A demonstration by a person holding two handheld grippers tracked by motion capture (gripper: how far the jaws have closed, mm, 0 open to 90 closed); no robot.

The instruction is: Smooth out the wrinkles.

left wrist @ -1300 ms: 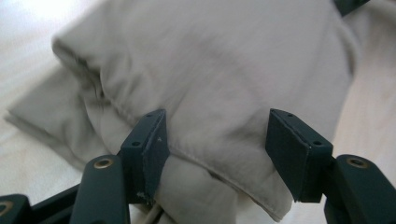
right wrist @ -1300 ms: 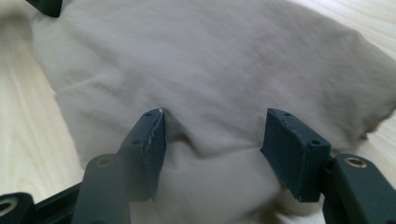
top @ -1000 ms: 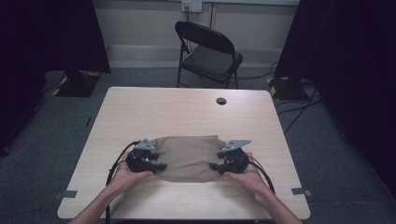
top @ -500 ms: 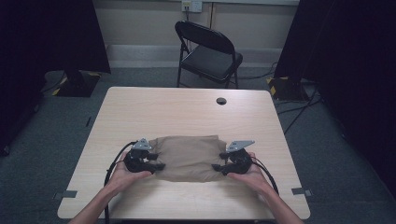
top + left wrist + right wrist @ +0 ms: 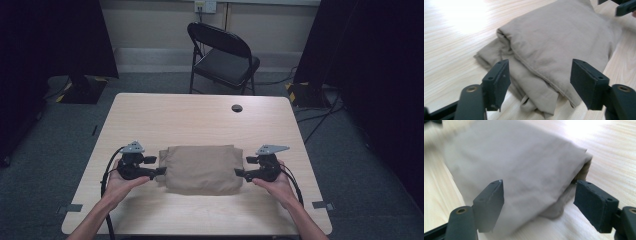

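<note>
A folded tan cloth (image 5: 202, 167) lies flat on the near half of the table. My left gripper (image 5: 161, 171) is at its left end and my right gripper (image 5: 239, 173) at its right end, each in a hand. In the left gripper view the jaws (image 5: 541, 75) stand wide, with the layered cloth edge (image 5: 564, 37) just ahead and neither pad touching it. In the right gripper view the jaws (image 5: 539, 200) also gape, and the cloth's end (image 5: 511, 157) lies loose before them. Both pairs of jaws have just been opening.
The light wooden table (image 5: 200, 120) has a round cable hole (image 5: 236, 108) near its far edge. A black folding chair (image 5: 225, 55) stands beyond the table. Dark curtains hang at both sides. The other gripper's tip (image 5: 624, 7) shows past the cloth.
Both grippers have drawn outward from the cloth's ends, lifted slightly, and their jaws have widened. The cloth stays where it lay.
</note>
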